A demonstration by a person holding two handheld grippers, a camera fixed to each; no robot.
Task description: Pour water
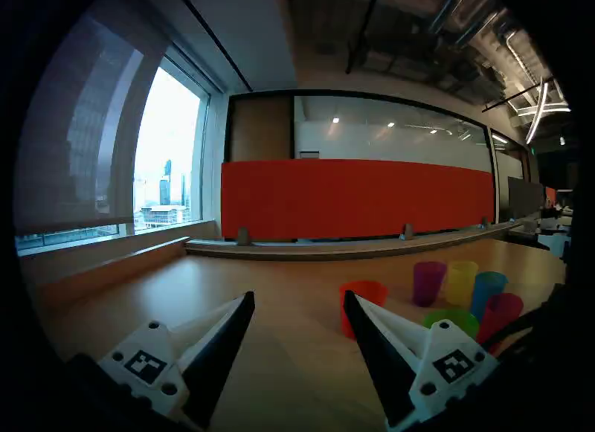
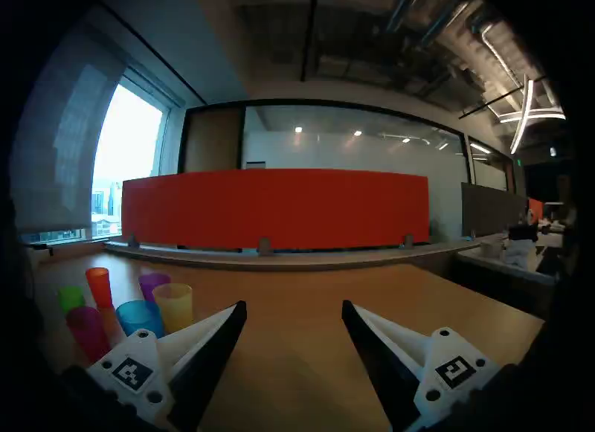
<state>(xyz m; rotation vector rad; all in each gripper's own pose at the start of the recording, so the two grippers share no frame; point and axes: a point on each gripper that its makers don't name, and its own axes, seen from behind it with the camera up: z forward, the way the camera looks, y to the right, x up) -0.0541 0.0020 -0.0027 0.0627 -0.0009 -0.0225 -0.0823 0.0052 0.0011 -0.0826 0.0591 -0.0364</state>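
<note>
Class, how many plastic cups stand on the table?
6 on the table: purple cup, yellow cup, blue cup behind; orange cup, green cup, pink cup in front. Others may hide.

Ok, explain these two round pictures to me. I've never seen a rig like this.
No robot here: a person holds a two-finger gripper in each hand, with a fisheye camera on each. One picture looks along the left gripper, the other along the right gripper. The wedges in front are their fingers, open, holding nothing. On the wooden table stand six cups: orange, purple, yellow, blue, green, pink. Behind are a red partition and a window.
</note>
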